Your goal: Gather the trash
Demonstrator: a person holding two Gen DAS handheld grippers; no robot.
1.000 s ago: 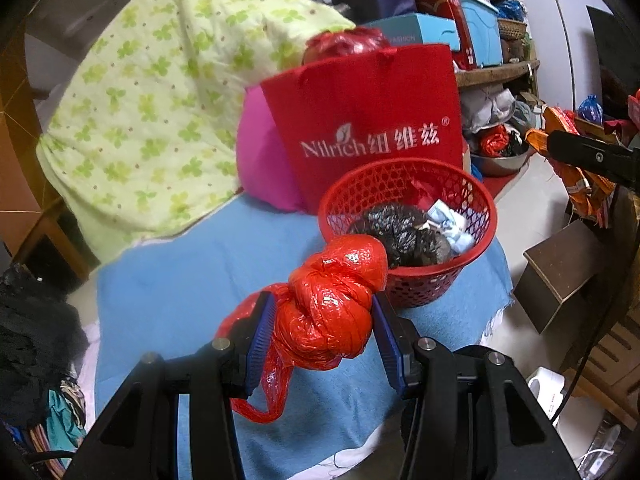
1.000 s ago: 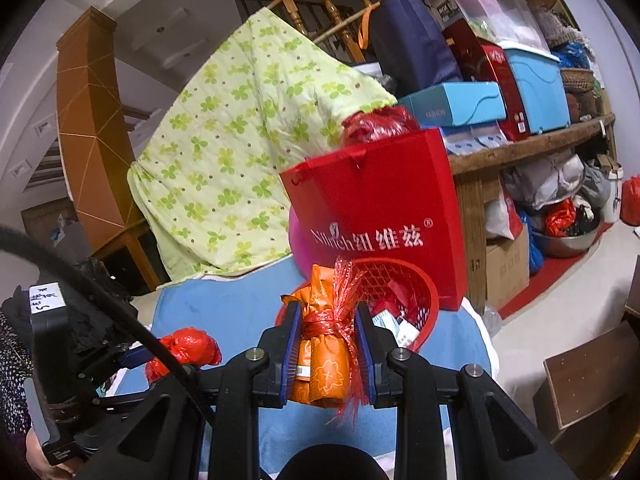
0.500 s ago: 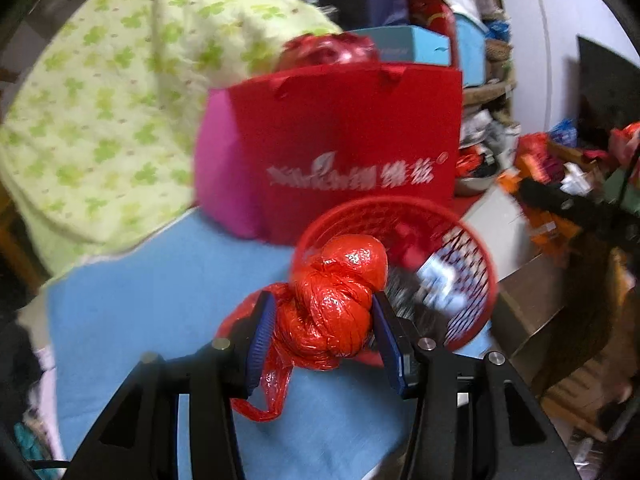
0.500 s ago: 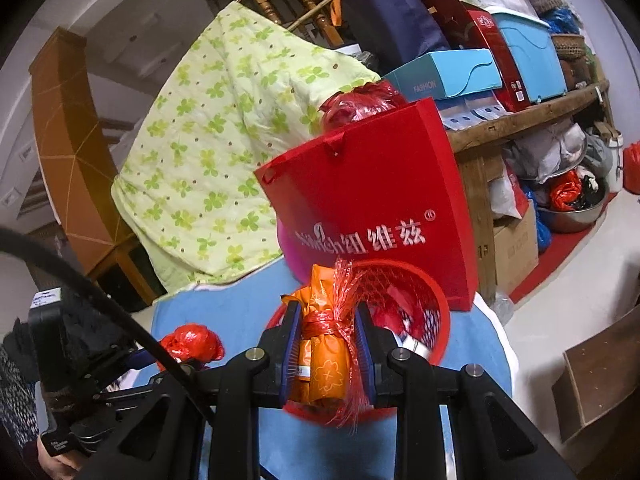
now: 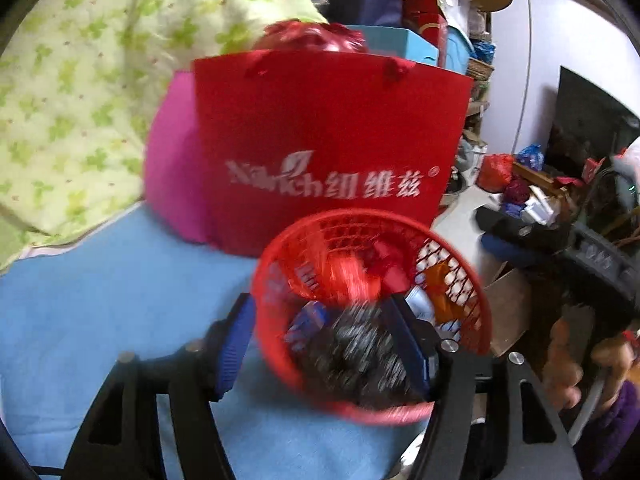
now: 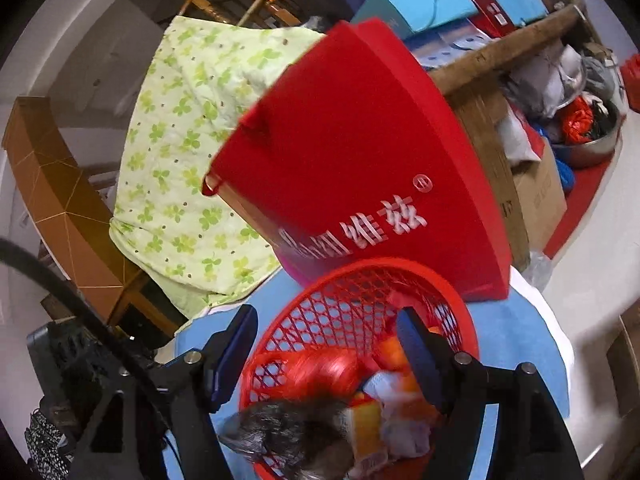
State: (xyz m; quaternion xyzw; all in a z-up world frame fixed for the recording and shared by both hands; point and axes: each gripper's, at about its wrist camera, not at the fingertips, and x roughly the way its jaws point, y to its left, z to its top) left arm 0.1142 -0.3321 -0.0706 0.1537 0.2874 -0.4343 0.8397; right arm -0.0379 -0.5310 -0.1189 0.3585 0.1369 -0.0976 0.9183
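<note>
A red mesh basket stands on the blue cloth, also in the right wrist view. My left gripper is open and empty above the basket. The knotted red plastic bag lies blurred inside it, also in the right wrist view, beside a black crumpled bag. My right gripper is open and empty over the basket. The orange wrapper lies inside among pale packets.
A red paper shopping bag and a pink bag stand right behind the basket. A green-patterned quilt lies at the left. Boxes, a shelf and floor clutter are at the right.
Both grippers moved over the basket and opened. The red knotted bag dropped from the left and the orange wrapper from the right into the basket.
</note>
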